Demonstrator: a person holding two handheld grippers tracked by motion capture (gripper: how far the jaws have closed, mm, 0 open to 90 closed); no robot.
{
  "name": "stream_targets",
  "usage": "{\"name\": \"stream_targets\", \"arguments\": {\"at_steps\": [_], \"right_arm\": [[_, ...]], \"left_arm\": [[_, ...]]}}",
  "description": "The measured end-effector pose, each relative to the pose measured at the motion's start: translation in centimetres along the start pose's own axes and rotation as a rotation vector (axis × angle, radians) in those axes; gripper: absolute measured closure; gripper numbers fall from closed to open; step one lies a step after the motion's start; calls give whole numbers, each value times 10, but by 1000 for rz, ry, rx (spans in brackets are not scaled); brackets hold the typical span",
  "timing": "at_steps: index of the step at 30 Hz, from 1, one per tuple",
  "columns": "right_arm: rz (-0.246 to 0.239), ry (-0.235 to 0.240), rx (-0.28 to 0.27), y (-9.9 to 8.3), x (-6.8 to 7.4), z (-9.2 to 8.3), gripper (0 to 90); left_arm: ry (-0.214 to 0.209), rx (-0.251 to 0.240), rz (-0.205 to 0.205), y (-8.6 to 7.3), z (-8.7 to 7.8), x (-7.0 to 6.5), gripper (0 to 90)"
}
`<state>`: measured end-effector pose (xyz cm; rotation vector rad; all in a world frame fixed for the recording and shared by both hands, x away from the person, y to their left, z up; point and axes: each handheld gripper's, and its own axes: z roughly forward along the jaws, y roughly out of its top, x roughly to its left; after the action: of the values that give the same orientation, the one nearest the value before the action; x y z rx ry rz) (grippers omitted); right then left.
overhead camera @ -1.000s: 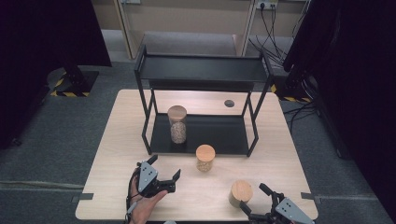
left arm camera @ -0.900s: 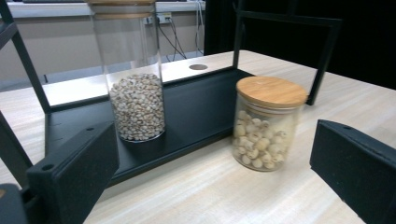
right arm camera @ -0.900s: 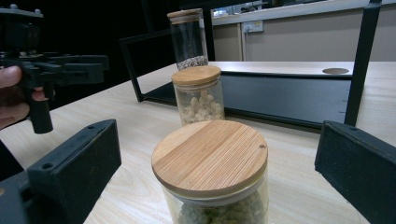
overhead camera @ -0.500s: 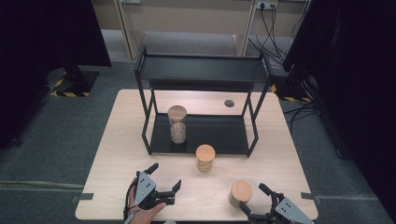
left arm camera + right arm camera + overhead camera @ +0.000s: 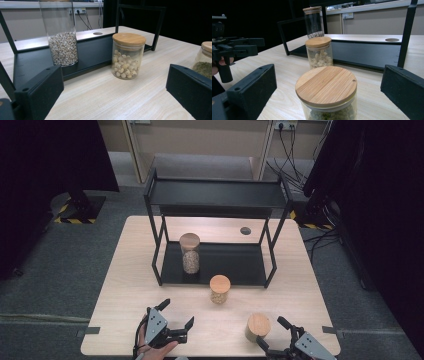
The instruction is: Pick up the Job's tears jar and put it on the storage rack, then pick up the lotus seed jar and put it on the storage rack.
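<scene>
Writing or labels cannot be read on anything in the high view, where a pale wooden table (image 5: 125, 285) carries a black two-tier rack (image 5: 215, 195), with a round hole (image 5: 245, 230) in the tabletop behind it. A tall jar (image 5: 189, 252) stands on the rack's lower shelf at its left end; a short jar (image 5: 219, 289) sits on the table just in front of the rack; a green-filled jar (image 5: 258, 327) stands near the front edge. The left gripper (image 5: 175, 316), held in a hand (image 5: 150, 351), hovers at the front left with jaws apart and nothing between them. The right gripper (image 5: 270, 334) lies at the front right, its jaws apart just beside the green-filled jar. In the left gripper view the two black jaws stand wide apart over bare wood, and beyond them the short jar (image 5: 128, 55) of pale round seeds stands clear in the middle, the tall jar (image 5: 61, 37) of small grains behind it on the shelf, the green-filled jar (image 5: 203, 61) at the right edge. In the right gripper view the jaws stand open on either side of the green-filled jar (image 5: 326, 87), not touching it; its bamboo lid faces the camera, the short jar (image 5: 319, 52) and tall jar (image 5: 313, 22) line up behind, and the left gripper (image 5: 237, 47) shows at far left.
</scene>
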<state>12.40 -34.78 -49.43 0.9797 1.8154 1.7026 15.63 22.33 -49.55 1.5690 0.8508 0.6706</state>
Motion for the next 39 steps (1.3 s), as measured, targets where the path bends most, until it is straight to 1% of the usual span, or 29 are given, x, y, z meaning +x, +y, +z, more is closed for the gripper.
{"name": "stream_targets", "arguments": {"at_steps": [3,9,19,24,30,35,39], "right_arm": [[-1,1,0,0,0,0,5],[3,-2,-2,0,0,-1,5],[-1,9,2,1,0,1,6],[-4,10,-8,2,0,1,5],[-20,25,-14,10,0,5,5],[-41,50,-8,19,-1,13,6],[-45,57,-8,24,-2,16,6]], "left_arm": [[-3,4,1,-1,1,-1,8],[2,1,2,-2,1,-1,8],[11,-3,-3,-3,-1,1,8],[8,-1,-4,-3,0,1,8],[13,-7,-4,-2,-1,0,9],[13,-7,-10,-3,-2,1,8],[16,-10,-11,-3,-2,1,9]]}}
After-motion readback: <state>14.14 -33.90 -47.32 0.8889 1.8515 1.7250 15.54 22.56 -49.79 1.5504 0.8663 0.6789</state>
